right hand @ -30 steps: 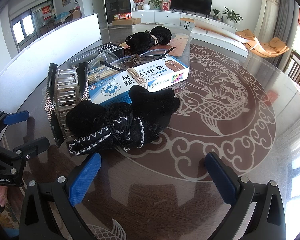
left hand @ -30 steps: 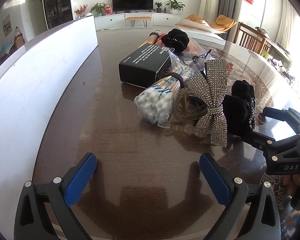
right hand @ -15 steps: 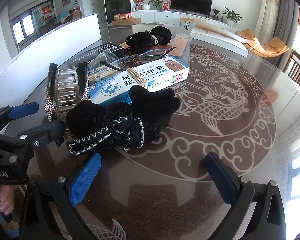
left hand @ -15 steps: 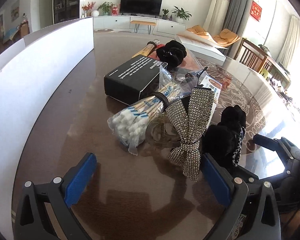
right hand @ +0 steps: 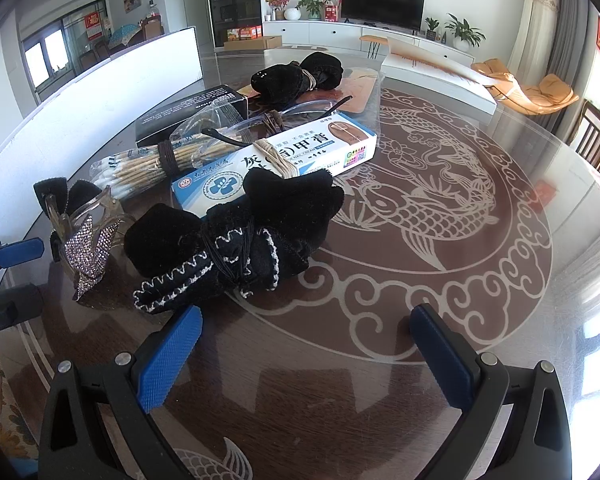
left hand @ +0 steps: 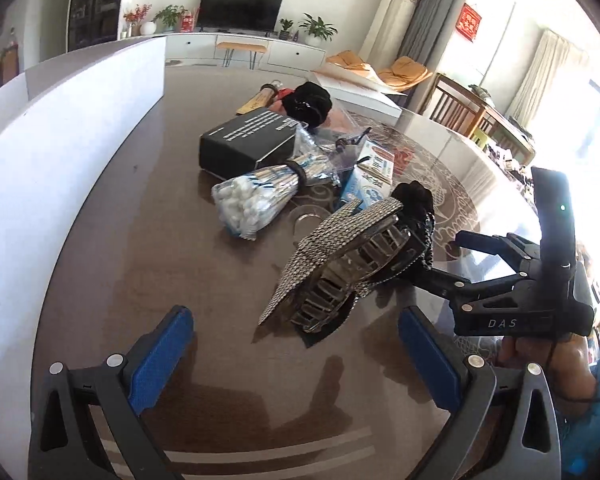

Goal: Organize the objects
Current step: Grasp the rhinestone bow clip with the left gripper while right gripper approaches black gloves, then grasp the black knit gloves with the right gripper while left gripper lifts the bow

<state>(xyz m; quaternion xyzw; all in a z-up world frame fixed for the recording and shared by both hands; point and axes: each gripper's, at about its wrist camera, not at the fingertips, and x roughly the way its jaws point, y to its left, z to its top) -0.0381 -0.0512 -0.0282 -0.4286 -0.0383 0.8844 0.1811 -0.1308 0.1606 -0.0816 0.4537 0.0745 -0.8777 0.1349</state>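
A rhinestone bow hair claw [left hand: 340,256] lies tipped on its side on the dark table; it also shows in the right wrist view [right hand: 88,248]. A black velvet bow [right hand: 236,236] lies beside it, against a white and blue cream box [right hand: 276,160]. A bag of cotton swabs [left hand: 256,196] and a black box [left hand: 248,140] lie further back. My left gripper [left hand: 296,352] is open and empty, just short of the claw. My right gripper [right hand: 304,344] is open and empty, its left finger close to the black bow.
A second black velvet bow [right hand: 296,76] lies at the far end of the pile. A white board [left hand: 60,140] stands along the table's left side. The table [right hand: 440,216] has a glass top with a fish pattern on its right half.
The rhinestone claw has tipped over from upright onto its side. My left gripper has swung round it and closer. My right gripper has moved a little nearer the black bow.
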